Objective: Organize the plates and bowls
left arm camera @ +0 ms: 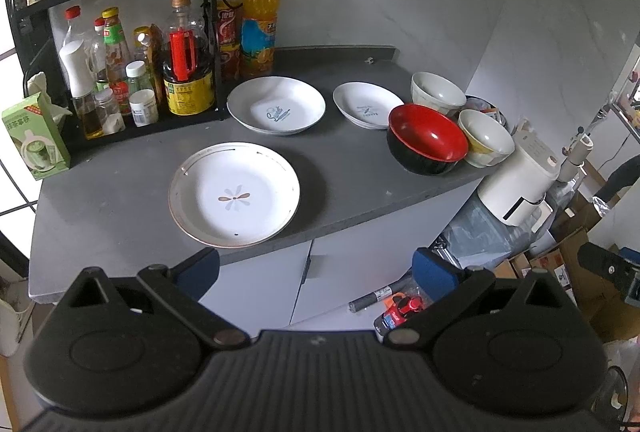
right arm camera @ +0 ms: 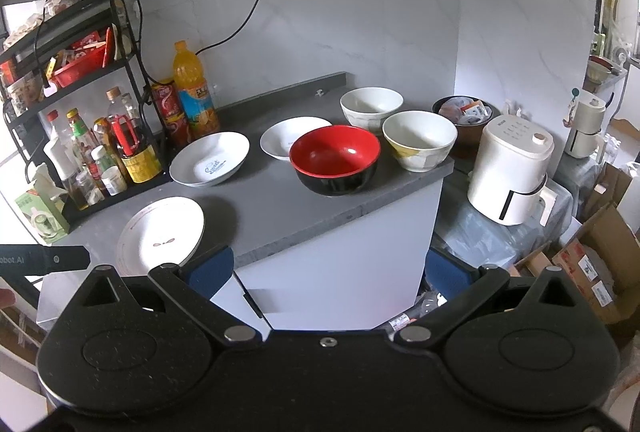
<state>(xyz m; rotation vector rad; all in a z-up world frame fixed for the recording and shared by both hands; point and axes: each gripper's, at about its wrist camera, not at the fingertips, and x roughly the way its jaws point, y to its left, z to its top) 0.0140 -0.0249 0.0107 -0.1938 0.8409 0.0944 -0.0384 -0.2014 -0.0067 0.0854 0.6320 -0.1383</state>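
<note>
Both claws are spread wide and holding nothing, hanging out in front of the grey counter [left arm camera: 120, 216] edge rather than over it.

Left claw [left arm camera: 316, 270]: straight ahead of it, nearest the counter's front edge, sits the flower plate [left arm camera: 234, 193], white with a little flower mark in the middle. Further ahead is the deep logo plate [left arm camera: 276, 105], and ahead to the right the smaller plate [left arm camera: 368, 104]. Off to the right of that is the red bowl [left arm camera: 427, 139], red inside and black outside, touching or nearly touching the yellow-patterned bowl [left arm camera: 486, 137] just beyond it. A white bowl [left arm camera: 438, 92] sits behind those two. Far ahead-left is a black rack [left arm camera: 212, 31] stuffed with sauce bottles, with an orange juice bottle [left arm camera: 260, 23] just right of it.

Right claw [right arm camera: 326, 270]: the red bowl is dead ahead, the yellow-patterned bowl ahead-right near the counter corner, the flower plate close on the left. All dishes sit separately, nothing stacked. A white appliance [right arm camera: 508, 171] stands lower down to the right, off the counter.
</note>
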